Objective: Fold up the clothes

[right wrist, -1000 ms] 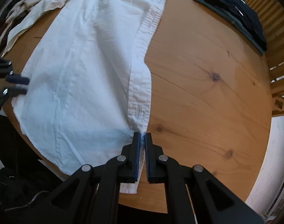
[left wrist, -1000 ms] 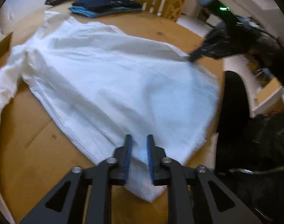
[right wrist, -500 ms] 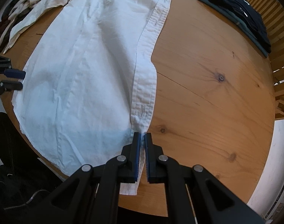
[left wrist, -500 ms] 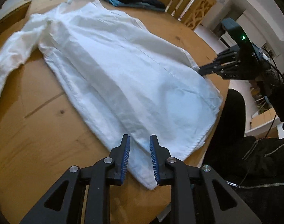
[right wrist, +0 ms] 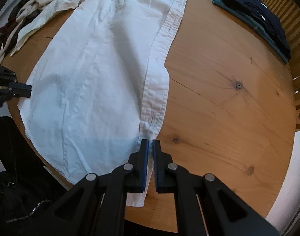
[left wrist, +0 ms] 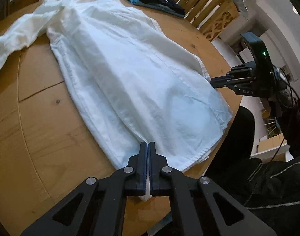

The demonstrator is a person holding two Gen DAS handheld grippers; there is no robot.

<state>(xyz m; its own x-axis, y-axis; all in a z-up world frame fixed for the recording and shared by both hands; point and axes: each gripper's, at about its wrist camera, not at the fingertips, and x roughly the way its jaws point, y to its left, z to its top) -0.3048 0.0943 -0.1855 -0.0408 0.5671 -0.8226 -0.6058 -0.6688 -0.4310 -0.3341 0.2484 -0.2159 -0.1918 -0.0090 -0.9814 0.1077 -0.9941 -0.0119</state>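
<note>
A white button-up shirt point(left wrist: 130, 78) lies spread flat on a round wooden table point(left wrist: 31, 118), hem toward me. My left gripper point(left wrist: 148, 143) is shut on the hem at the shirt's near left corner, with white cloth showing between the blue pads. At the hem end of the buttonhole strip, my right gripper point(right wrist: 150, 141) is shut on the shirt point(right wrist: 90, 78). Each gripper also shows in the other's view: the right gripper point(left wrist: 213, 81) at the far hem corner, the left gripper point(right wrist: 28, 90) at the left edge. One sleeve point(left wrist: 16, 33) trails off to the left.
A stack of folded dark and blue clothes point(right wrist: 258, 15) sits at the table's far side by a slatted wooden chair point(left wrist: 209, 5). A heap of unfolded clothes point(right wrist: 12, 19) lies beyond the sleeve. A person's dark-clad legs point(left wrist: 244, 137) are against the table's near edge point(right wrist: 228, 108).
The left gripper's jaws, apart above the hem before, have closed on the shirt's corner, and its view has rolled. The right gripper has kept its grip and place.
</note>
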